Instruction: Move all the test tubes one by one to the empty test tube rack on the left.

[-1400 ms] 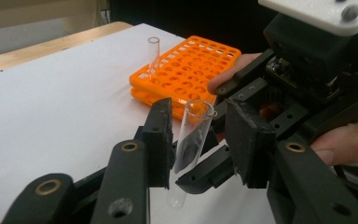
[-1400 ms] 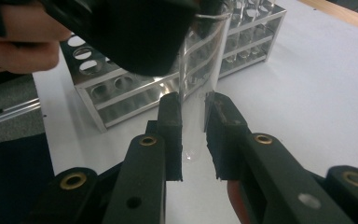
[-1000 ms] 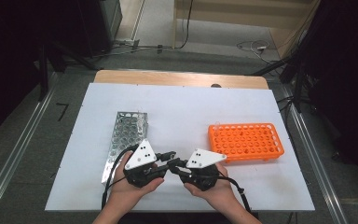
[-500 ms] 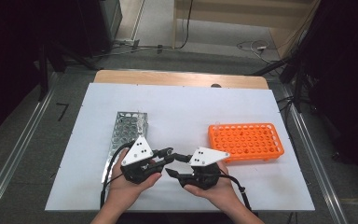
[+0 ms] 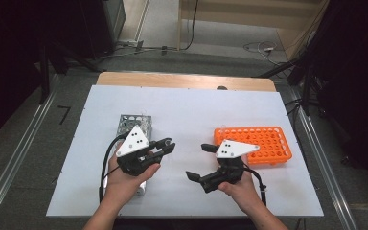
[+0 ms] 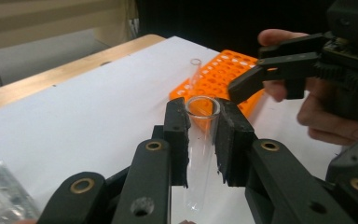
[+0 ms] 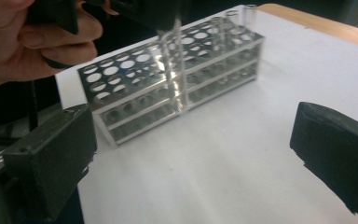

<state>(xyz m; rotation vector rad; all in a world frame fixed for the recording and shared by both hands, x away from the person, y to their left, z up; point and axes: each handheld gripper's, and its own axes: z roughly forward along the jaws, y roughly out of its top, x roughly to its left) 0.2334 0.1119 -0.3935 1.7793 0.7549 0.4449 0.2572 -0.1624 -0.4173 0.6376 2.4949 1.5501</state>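
1. Now the left gripper (image 5: 165, 145) is clamped on a clear glass test tube (image 6: 200, 149); in the left gripper view the tube stands upright between the two black jaws, its open rim just above their tips and its rounded bottom hanging below them, over the white tabletop (image 5: 187, 110).
2. Over on the other side, the right gripper (image 5: 199, 162) has its jaws wide apart with nothing between them (the right gripper view shows bare white table in the gap).
3. From the high view the two grippers face each other near the front middle of the table, close but not touching.
4. An orange plastic tube rack (image 5: 261, 142) with many round holes lies just behind the right gripper; one more clear tube (image 6: 194, 72) stands in it at the near corner, as the left gripper view shows.
5. A silver metal tube rack (image 7: 177, 84) with rows of round holes sits on the left side of the table, partly under the left hand (image 5: 124, 179) in the high view.
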